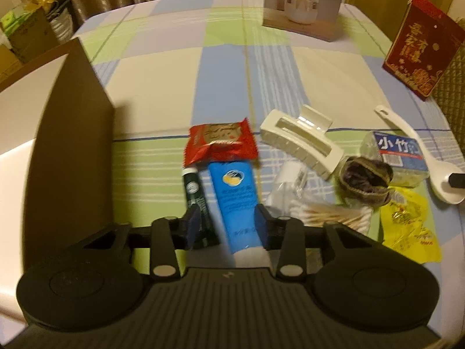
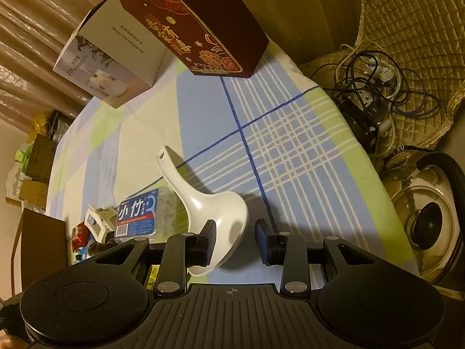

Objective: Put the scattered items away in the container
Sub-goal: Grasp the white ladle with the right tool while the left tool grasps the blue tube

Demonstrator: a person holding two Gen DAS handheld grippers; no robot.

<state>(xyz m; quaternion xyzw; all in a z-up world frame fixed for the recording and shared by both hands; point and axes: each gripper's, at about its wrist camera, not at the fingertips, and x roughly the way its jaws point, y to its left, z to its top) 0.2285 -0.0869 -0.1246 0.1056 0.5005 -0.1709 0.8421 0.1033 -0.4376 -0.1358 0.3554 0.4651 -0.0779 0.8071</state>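
**A:** Two tongs are working here. The left tongs (image 1: 228, 226) are straddling the blue tube (image 1: 237, 203), which is lying on the checked cloth (image 1: 174, 72) with its cap end under the tool.

**B:** Are they pinching it?

**A:** Not fully. They are standing narrowly spread: one pad (image 1: 261, 224) is touching the tube's side, and the other is sitting just short of it, next to a small black tube (image 1: 193, 195).

**B:** And the right tongs (image 2: 235, 241)?

**A:** They are spread around the bowl of the white spoon (image 2: 203, 197). One pad is touching the bowl, while the other is standing apart from it.

**B:** What is lying around them?

**A:** A red packet (image 1: 221, 141) is touching the blue tube's far end, and a cream hair clip (image 1: 299, 142) is lying near it. A floss box (image 2: 136, 218) is sitting just beside the spoon. The brown cardboard box (image 1: 72, 145) is standing open at the left, near the tubes.
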